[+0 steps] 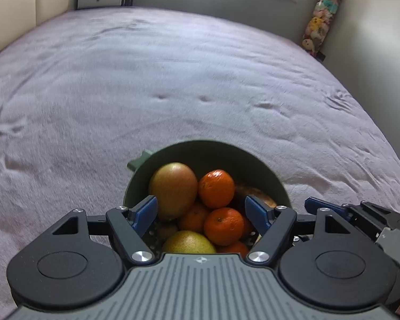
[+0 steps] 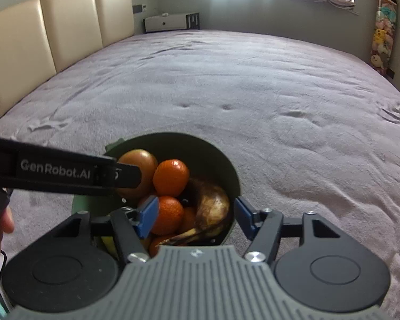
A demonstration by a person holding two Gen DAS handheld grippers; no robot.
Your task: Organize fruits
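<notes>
A dark green bowl [image 1: 200,150] full of fruit sits on the bed. In it I see a large yellow-red apple [image 1: 173,189], several tangerines [image 1: 216,188], a yellow pear [image 1: 188,242] and a brown-spotted banana [image 2: 213,208]. My left gripper [image 1: 201,212] is open, its blue fingertips [image 1: 146,214] just above the fruit. My right gripper [image 2: 196,217] is open over the bowl's [image 2: 226,160] right side, around a tangerine [image 2: 168,214] and the banana. The left gripper's body crosses the right wrist view [image 2: 66,172].
The bowl rests on a wide lilac bedspread [image 1: 173,80]. A cream padded headboard [image 2: 40,40] stands at the left. A white nightstand [image 2: 170,22] and a window are at the far wall. Hanging plush toys [image 2: 384,34] are in the right corner.
</notes>
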